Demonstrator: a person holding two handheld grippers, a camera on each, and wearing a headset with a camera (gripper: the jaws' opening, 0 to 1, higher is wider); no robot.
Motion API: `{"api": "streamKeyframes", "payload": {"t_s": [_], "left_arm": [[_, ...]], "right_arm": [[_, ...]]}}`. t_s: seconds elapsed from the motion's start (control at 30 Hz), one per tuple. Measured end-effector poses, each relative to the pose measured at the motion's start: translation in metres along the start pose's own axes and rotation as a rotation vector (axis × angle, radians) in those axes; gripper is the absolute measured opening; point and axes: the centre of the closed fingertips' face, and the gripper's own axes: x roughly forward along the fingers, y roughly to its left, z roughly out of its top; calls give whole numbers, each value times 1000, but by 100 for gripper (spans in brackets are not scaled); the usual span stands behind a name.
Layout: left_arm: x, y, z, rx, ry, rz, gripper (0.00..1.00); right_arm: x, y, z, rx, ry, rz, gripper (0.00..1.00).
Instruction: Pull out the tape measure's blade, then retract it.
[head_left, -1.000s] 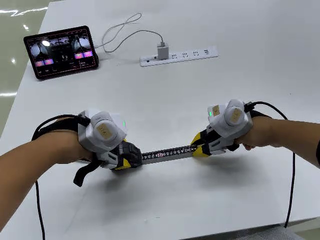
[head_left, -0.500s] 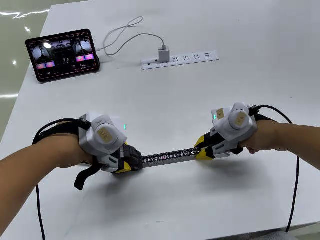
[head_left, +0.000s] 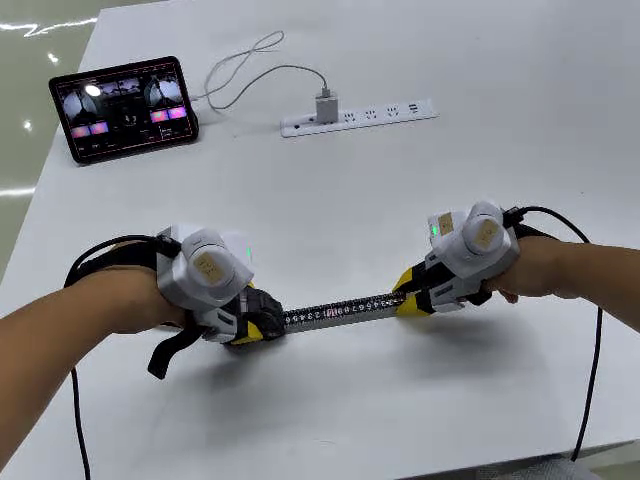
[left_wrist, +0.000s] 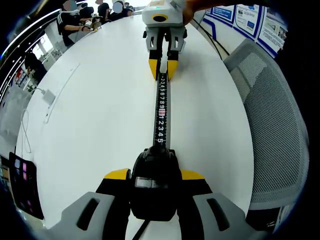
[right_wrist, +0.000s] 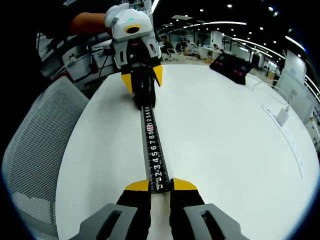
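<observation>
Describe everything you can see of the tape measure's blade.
The narrow, metal-looking blade is a pale strip printed with black numerals and one red mark. It is partly pulled out and runs straight from the black-and-yellow tape measure case, held in the left tool, to the right tool, whose yellow tips pinch its free end. It lies low over the white table; whether it touches the surface is unclear.

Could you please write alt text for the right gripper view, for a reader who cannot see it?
The right gripper pinches the tip of a tape measure's blade, which runs straight across a white table to the black case clamped in the left gripper. A mesh chair back sits at left.
</observation>
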Motion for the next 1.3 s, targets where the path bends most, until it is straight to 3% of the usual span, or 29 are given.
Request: {"api": "streamKeyframes", "payload": {"t_s": [1.3], "left_arm": [[0, 0, -1, -5, 3, 9, 30]], "right_arm": [[-20, 1, -11, 4, 14, -10, 9]]}}
